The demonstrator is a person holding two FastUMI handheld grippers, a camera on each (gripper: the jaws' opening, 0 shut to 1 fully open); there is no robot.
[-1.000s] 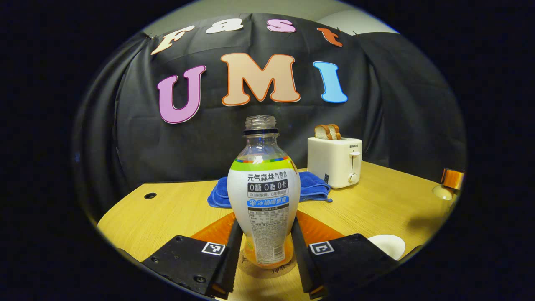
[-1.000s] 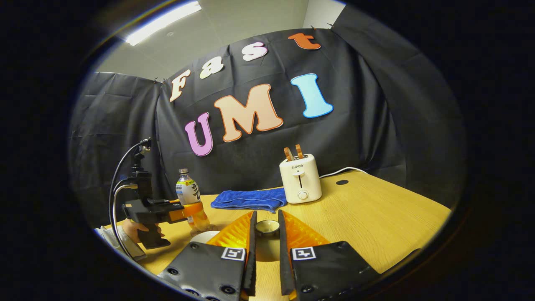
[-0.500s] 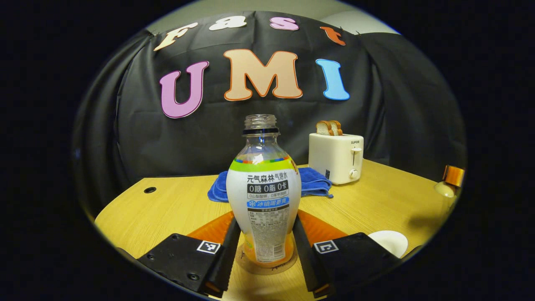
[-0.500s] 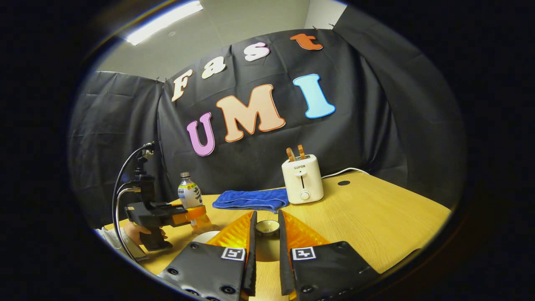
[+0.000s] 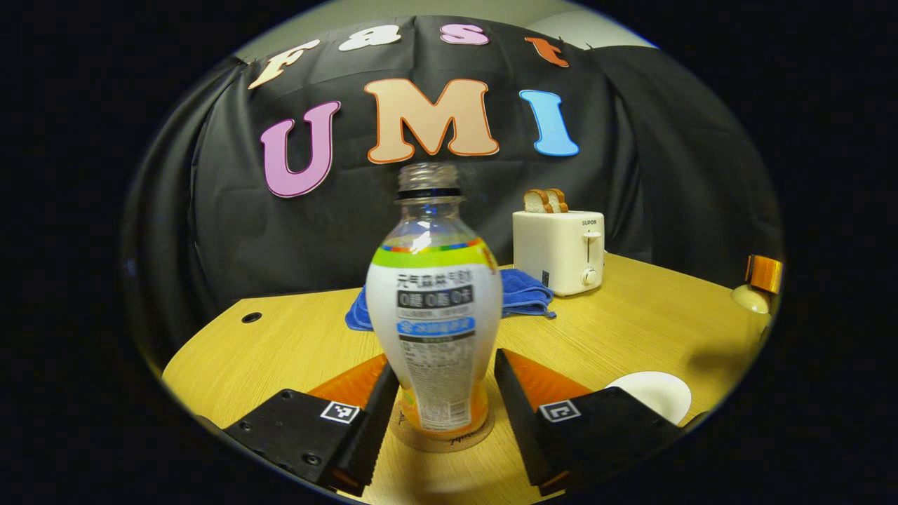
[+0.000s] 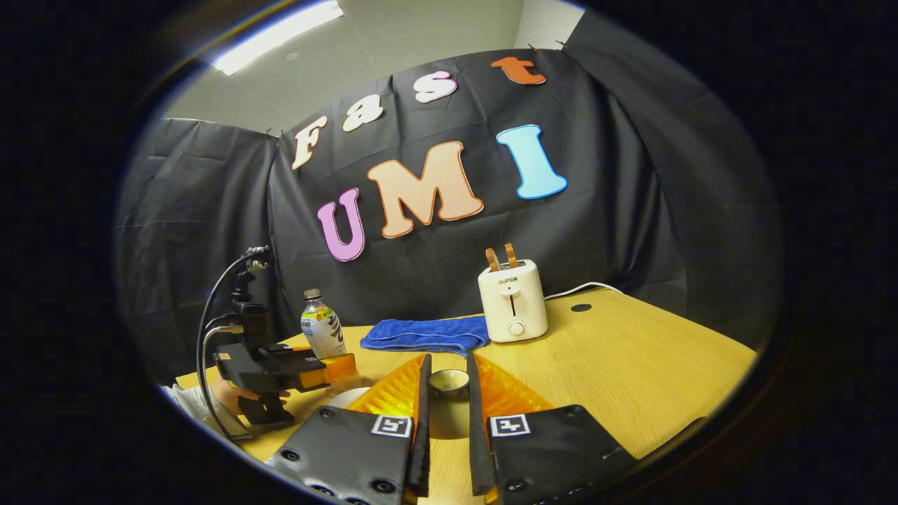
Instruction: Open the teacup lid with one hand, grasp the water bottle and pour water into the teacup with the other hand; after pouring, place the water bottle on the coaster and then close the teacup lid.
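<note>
In the left gripper view the left gripper (image 5: pixel 440 410) sits low over the tabletop (image 5: pixel 295 344) with its fingers (image 5: pixel 368 428) spread apart, a clear gap on each side of the water bottle (image 5: pixel 435 308), so nothing is pinched. The bottle stands upright on a round coaster (image 5: pixel 449 440) between the fingers; it has no cap on, and orange liquid shows at its base. To the right of that gripper, near the edge, a white round lid (image 5: pixel 649 394) lies on the tabletop. Farther back is a crumpled blue cloth (image 5: pixel 523 298), then a white toaster (image 5: pixel 558 251) with two slices of bread sticking out. At the far right edge there is a cream object with a copper-coloured part (image 5: pixel 754 291); can't tell what it is. In the right gripper view the right gripper (image 6: pixel 447 449) has its fingers (image 6: pixel 421 421) held close together with a narrow gap between them and nothing gripped. Just beyond the tips sits the small teacup (image 6: pixel 449 381), uncovered, on the tabletop. To the left of it shows part of the white lid (image 6: pixel 345 397). Farther left a hand (image 6: pixel 228 398) holds the left gripper (image 6: pixel 330 370) next to the bottle (image 6: pixel 321 331). Behind are the blue cloth (image 6: pixel 424 335) and the toaster (image 6: pixel 512 300), whose cord runs off to the right.
</note>
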